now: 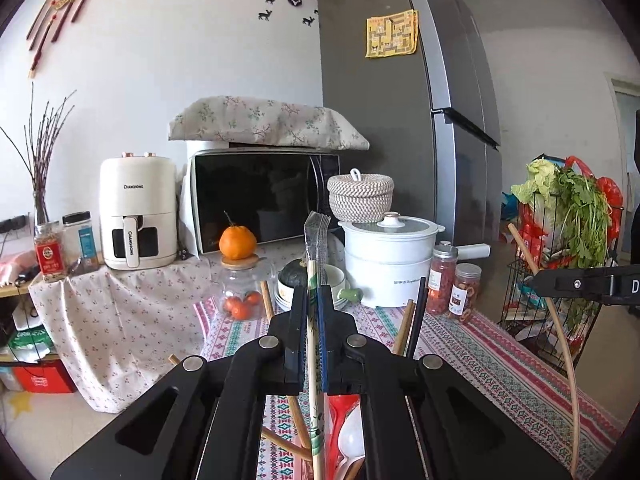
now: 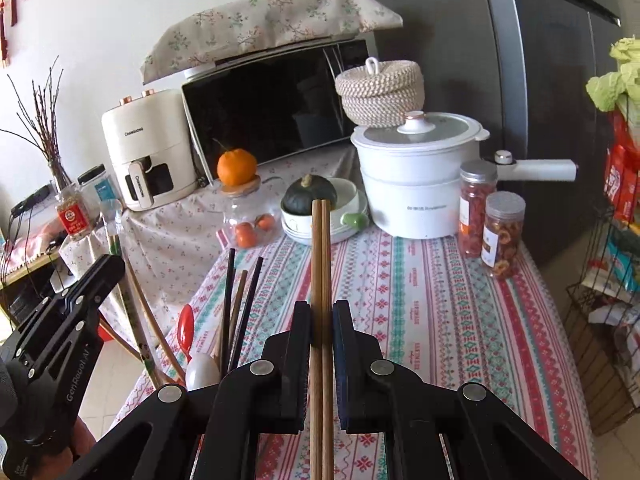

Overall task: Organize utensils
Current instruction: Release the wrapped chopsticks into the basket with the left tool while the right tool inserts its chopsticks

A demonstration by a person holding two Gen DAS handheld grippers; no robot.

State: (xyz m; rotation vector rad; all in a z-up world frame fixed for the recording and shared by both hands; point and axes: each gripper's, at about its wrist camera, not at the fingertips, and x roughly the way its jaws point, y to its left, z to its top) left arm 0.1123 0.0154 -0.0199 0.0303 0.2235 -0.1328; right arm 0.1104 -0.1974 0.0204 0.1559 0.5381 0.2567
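Patterned tablecloth (image 2: 420, 292), fridge (image 1: 380, 80) behind. Left gripper (image 1: 312, 300) clenched on sleeved pale chopsticks (image 1: 314, 276); right gripper (image 2: 322, 312) clamps brown wooden chopsticks (image 2: 321, 264).

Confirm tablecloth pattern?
Tablecloth: red, teal and white geometric stripes; clearest in right wrist view.

A white air fryer (image 1: 138, 212) stands beside a cloth-draped microwave (image 1: 264, 196); an orange (image 1: 237, 243) tops a glass jar (image 1: 243, 292). Near the grey refrigerator (image 1: 400, 100), a woven basket (image 1: 360, 196) sits behind a white electric pot (image 1: 390, 260) on the patterned tablecloth (image 2: 420, 300).
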